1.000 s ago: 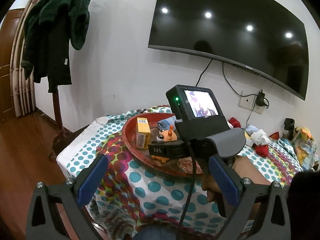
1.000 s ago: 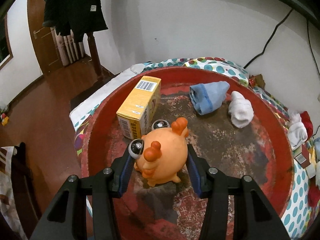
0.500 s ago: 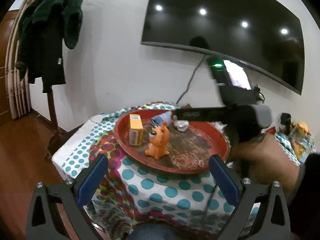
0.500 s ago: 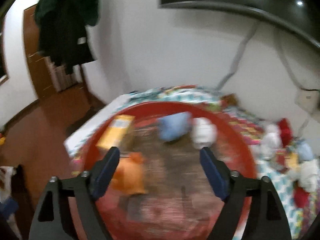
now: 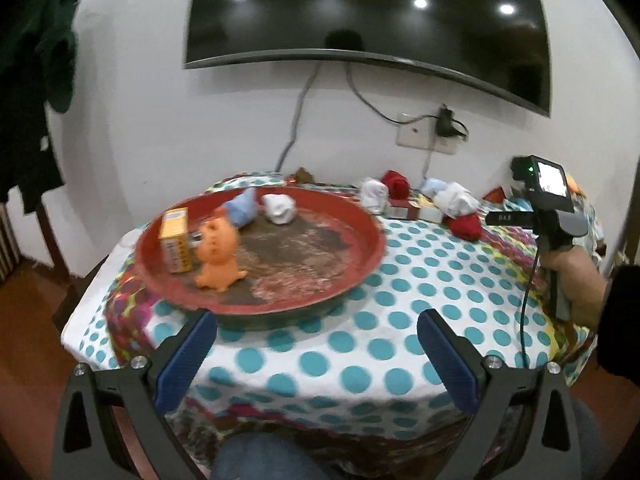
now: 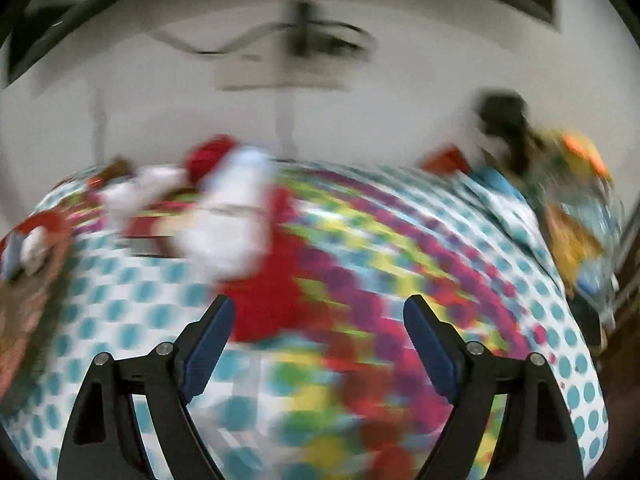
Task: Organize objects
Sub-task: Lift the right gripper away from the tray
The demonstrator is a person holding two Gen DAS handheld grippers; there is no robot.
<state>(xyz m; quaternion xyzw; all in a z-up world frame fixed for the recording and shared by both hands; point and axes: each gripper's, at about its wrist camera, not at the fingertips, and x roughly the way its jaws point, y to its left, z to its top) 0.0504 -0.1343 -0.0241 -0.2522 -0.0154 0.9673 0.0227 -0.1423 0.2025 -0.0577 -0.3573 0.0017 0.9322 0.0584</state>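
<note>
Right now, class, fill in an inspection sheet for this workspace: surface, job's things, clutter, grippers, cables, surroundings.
Surface: table under a spotted cloth.
Job's things: red tray holds an orange toy, a yellow box, a blue sock and a white sock.
Clutter: red sock, more rolled socks and small boxes lie on the cloth right of the tray.
Grippers: left gripper open, empty; right gripper open, empty, its view blurred.
Cables: two hang from the television; one runs from the right handle.
Surroundings: white wall, wall socket, dark clothes hanging at left.
</note>
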